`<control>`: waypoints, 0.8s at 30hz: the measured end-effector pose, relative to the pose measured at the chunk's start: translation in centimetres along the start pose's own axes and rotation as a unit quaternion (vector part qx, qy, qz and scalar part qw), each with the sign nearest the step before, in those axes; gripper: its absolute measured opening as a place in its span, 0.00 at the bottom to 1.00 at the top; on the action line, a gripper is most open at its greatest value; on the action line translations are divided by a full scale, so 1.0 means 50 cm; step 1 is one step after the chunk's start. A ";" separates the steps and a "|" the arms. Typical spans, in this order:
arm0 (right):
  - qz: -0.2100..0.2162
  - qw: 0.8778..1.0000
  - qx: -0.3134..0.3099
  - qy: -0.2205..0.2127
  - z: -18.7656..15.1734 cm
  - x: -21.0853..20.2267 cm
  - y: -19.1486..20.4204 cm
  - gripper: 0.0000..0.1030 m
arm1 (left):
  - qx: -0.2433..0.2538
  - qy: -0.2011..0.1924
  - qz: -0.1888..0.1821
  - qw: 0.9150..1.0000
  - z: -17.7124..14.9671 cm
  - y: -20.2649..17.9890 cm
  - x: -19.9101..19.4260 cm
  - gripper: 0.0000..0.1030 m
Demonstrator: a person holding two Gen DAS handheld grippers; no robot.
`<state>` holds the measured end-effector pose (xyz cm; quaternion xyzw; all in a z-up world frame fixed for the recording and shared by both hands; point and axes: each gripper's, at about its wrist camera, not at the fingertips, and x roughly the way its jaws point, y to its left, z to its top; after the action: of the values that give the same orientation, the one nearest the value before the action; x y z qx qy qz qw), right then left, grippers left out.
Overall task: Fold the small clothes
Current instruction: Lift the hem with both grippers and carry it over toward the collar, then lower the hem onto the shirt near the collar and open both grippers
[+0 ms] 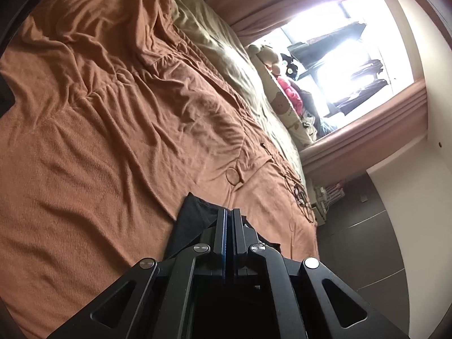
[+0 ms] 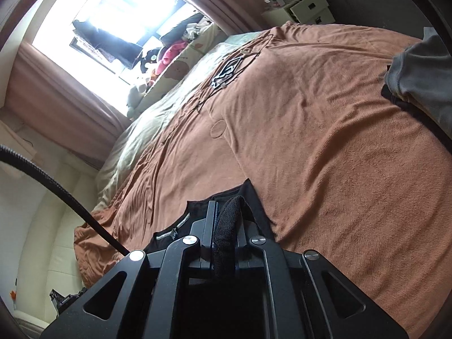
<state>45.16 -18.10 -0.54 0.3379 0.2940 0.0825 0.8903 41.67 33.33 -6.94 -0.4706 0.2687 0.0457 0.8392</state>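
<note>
Left gripper [image 1: 229, 212] pinched on black garment [image 1: 192, 214], right gripper [image 2: 226, 206] clamping its bunched hem, garment mostly hidden, brown blanket [image 1: 113, 113]

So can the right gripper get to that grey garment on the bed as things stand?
Probably not yet: the right gripper is shut on the black garment. The blanket toward the grey garment looks unobstructed.

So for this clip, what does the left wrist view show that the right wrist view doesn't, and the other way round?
Only the left wrist view shows the left tool, shut on the black cloth garment, and the dark wardrobe panels.

Only the right wrist view shows the right tool clamped on a black fabric fold, the garment's collar label, a grey folded garment, a black braided cable and a white bedside cabinet.

Both show the rust-brown fleece blanket, bright window and plush toys.
</note>
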 end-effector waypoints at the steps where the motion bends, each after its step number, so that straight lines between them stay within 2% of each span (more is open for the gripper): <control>1: -0.006 1.000 0.004 0.004 0.003 0.014 0.002 0.05 | -0.002 0.001 0.006 1.000 0.005 0.004 0.013 0.02; 6: -0.036 0.999 0.023 0.024 0.018 0.083 0.002 0.05 | -0.006 0.017 0.040 0.999 0.030 0.024 0.097 0.02; 11: -0.060 0.997 0.016 0.035 0.033 0.141 0.003 0.05 | -0.001 0.034 0.069 0.997 0.043 0.043 0.171 0.02; 13: -0.060 0.998 0.010 0.036 0.038 0.153 0.001 0.05 | 0.000 0.044 0.081 0.996 0.047 0.053 0.201 0.02; 16: -0.037 0.998 0.001 0.041 0.040 0.166 0.004 0.05 | 0.004 0.058 0.098 0.993 0.050 0.071 0.246 0.02; 21: -0.043 0.997 -0.031 0.056 0.045 0.185 0.009 0.09 | 0.021 0.089 0.132 0.987 0.051 0.097 0.306 0.03; 22: -0.050 0.996 -0.038 0.058 0.045 0.184 0.011 0.12 | 0.031 0.095 0.141 0.985 0.051 0.097 0.313 0.03; 23: -0.057 0.996 -0.049 0.054 0.044 0.179 0.016 0.26 | 0.039 0.102 0.148 0.983 0.052 0.096 0.319 0.06; 24: -0.064 0.995 -0.056 0.051 0.050 0.177 0.015 0.51 | 0.050 0.111 0.154 0.980 0.052 0.092 0.323 0.14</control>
<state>53.85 -15.87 -2.68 0.2633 0.3552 0.0586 0.8950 55.00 35.16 -17.37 -0.3830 0.4318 0.1082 0.8094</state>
